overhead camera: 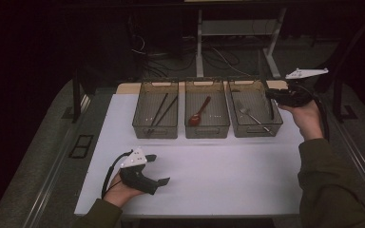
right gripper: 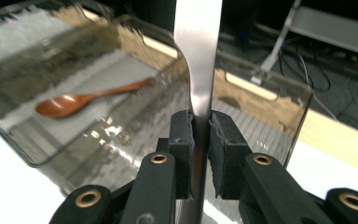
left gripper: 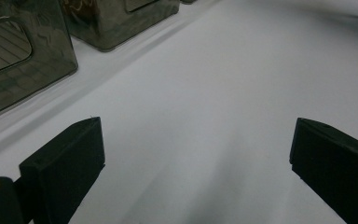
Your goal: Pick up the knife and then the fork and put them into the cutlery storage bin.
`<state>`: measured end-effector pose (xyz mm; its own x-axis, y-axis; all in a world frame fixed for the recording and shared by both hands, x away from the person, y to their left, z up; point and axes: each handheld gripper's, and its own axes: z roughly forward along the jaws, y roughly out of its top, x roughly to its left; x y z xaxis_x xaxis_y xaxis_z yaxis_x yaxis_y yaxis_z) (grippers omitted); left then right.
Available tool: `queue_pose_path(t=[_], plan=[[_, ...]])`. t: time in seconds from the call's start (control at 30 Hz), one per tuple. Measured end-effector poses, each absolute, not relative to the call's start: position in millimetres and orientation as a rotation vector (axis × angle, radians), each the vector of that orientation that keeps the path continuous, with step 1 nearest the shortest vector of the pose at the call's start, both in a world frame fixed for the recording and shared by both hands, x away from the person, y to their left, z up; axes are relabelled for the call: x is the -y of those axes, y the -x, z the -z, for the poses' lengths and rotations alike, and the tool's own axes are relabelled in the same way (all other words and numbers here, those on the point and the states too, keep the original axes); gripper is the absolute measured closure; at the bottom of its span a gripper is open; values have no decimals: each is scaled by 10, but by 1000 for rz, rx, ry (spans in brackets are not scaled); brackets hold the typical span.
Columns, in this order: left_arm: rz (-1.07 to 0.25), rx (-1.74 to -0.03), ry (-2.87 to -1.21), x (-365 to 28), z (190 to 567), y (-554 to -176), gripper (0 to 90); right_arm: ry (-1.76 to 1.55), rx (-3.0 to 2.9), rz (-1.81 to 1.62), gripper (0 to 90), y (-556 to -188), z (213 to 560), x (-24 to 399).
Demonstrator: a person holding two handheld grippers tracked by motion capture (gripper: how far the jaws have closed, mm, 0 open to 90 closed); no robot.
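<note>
My right gripper [right gripper: 201,126] is shut on the flat handle of a silver metal utensil [right gripper: 198,42], whose far end runs out of the top of the right gripper view. In the high view this gripper [overhead camera: 276,96] is held above the right end of the right-hand bin [overhead camera: 233,127], with the utensil [overhead camera: 270,108] reaching down into it. A fork [overhead camera: 252,115] lies in that bin. My left gripper [overhead camera: 158,169] rests on the white table [overhead camera: 228,171] near the front left, jaws wide open around nothing [left gripper: 196,135].
Three clear bins stand in a row at the back of the table. The left bin [overhead camera: 140,127] holds dark chopsticks [overhead camera: 161,109]. The middle bin [overhead camera: 192,129] holds a red-brown wooden spoon [overhead camera: 199,114] [right gripper: 81,100]. Cables and table legs lie on the floor behind.
</note>
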<state>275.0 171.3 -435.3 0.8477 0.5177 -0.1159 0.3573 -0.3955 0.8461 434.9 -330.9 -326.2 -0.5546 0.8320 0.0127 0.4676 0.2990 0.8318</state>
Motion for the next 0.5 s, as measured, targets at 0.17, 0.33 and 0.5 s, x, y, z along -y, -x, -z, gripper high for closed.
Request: queue_pose_path(t=[0.17,0.33,0.5], plan=[[-200,-641,-2023,-1709,4355,-2749,22,-1216,-2180,-1083,788,-4483,3413,3324],[-204,-641,-2028,-1714,4350,-2748,22,-1257,-2220,-1009,787,-4563,3550,3315],[-205,-640,-2029,-1718,4349,-2747,22,-1269,-2290,-916,787,-4615,3655,3290]])
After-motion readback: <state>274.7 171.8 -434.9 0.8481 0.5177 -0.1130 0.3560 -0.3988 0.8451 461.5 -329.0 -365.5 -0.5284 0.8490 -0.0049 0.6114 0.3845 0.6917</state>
